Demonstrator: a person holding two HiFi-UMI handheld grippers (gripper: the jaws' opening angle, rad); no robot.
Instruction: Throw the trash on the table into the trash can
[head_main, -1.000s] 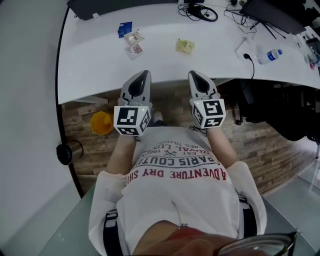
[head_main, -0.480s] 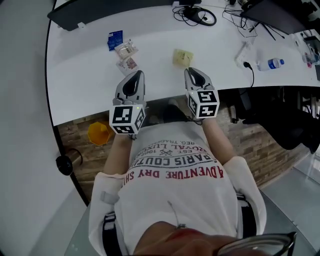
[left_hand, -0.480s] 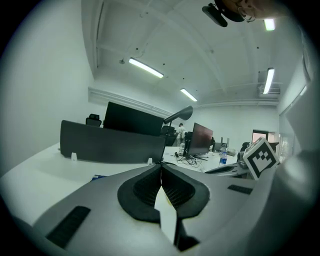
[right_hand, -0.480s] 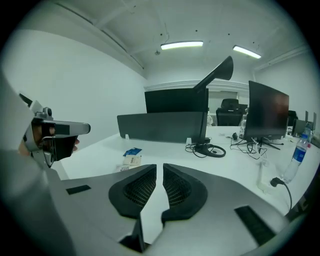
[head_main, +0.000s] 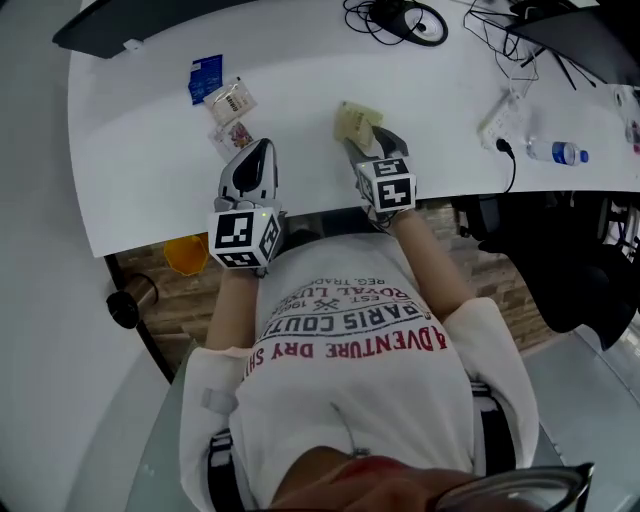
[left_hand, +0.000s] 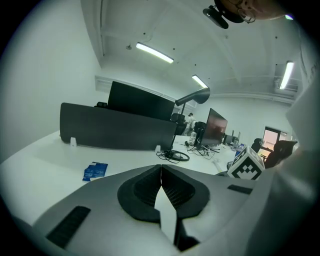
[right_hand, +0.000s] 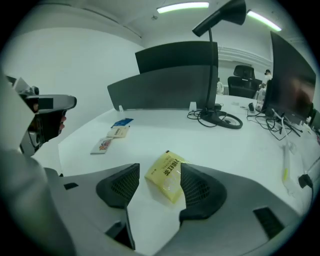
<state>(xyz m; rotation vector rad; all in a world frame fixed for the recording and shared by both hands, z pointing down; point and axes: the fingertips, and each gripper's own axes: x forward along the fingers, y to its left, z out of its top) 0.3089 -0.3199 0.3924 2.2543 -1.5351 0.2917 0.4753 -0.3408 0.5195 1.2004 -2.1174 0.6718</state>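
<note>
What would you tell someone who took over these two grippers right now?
Left gripper: shut, empty, over the table edge.
Right gripper: open, jaws have just been opening, yellow packet between them, not gripped yet.
Blue packet, tan packet and pink packet lie ahead of the left gripper.
Done: nothing picked up.
Left: grab each packet and drop it in the can, probably the orange container on the floor.
</note>
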